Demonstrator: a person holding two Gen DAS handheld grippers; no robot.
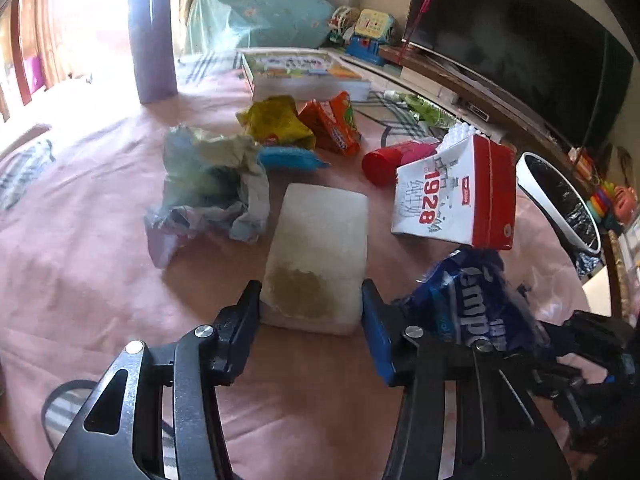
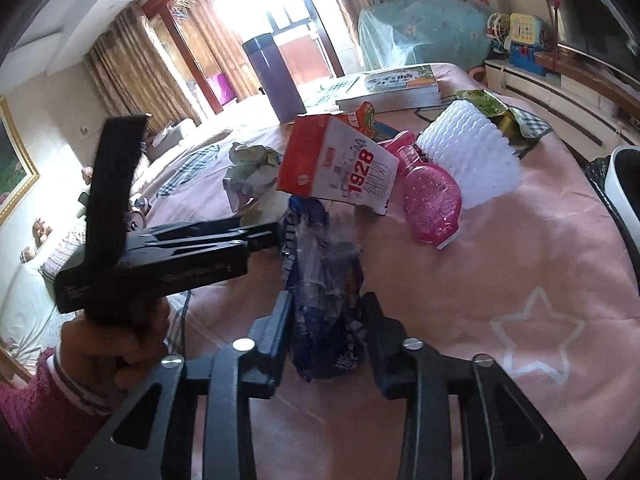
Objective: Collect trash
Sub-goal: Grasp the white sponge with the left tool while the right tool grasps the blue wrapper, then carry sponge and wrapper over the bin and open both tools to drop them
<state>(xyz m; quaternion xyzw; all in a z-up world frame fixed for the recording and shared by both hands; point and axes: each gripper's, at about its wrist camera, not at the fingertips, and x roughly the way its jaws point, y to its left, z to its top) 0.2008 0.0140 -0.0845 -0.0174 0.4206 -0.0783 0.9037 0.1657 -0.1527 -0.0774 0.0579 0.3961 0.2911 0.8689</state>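
Gripping a white sponge [image 1: 320, 256] near centre of the pink cloth [image 1: 100, 280], left gripper [image 1: 311, 312] clamps its near end; right gripper [image 2: 326, 320] pinches a blue wrapper [image 2: 320, 280]. Risk: the flimsy wrapper slipping out, or snagging the carton [image 2: 340, 164] just beyond.

A pink cloth [image 1: 100, 280] covers the tabletop, with a white star outline [image 2: 536, 340] printed on it. A tall purple tumbler [image 1: 152, 40] stands upright near the far edge against the bright window. Beside it lies a stack of books [image 1: 304, 76], flat. Behind them a pale blue patterned cover [image 1: 260, 12] drapes something bulky. A dark television screen [image 1: 520, 40] stands along the wall, with colourful toys [image 1: 370, 30] just beside it. Brown curtains [image 2: 120, 80] hang by the window, and a gold picture frame [image 2: 16, 168] shows on the wall.
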